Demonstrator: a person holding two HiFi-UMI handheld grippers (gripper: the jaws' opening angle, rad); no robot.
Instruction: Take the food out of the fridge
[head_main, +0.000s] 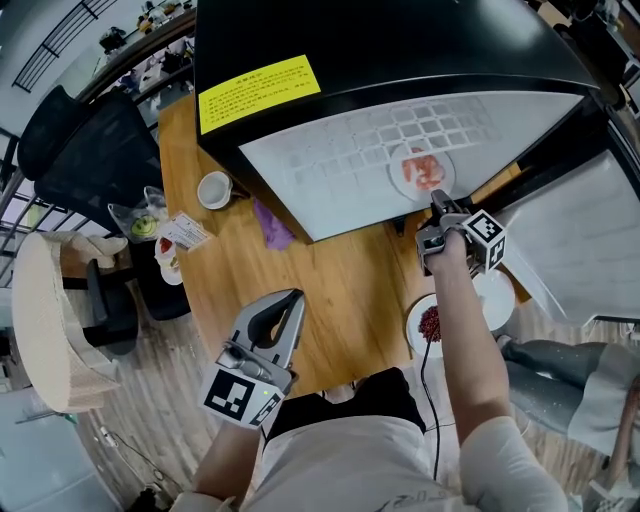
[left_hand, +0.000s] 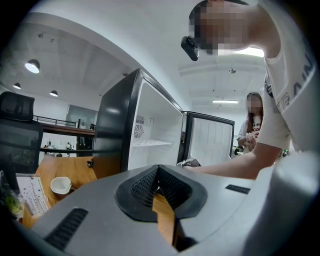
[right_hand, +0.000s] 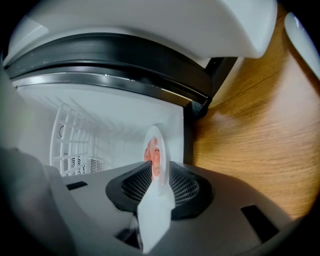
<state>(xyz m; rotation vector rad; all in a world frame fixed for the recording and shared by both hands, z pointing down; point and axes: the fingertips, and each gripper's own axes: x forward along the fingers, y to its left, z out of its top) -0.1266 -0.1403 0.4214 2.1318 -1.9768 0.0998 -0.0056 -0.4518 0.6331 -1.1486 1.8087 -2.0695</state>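
Right gripper view shows the right gripper (right_hand: 157, 172) clamped on the near rim of a white plate (right_hand: 156, 210) of pink food (right_hand: 152, 152). The plate is seen edge-on and reaches from the jaws into the fridge (head_main: 400, 40). The right forearm stretches forward to the fridge's open front. The left gripper (left_hand: 159, 170) is closed and empty, over the wooden table (head_main: 340, 290).
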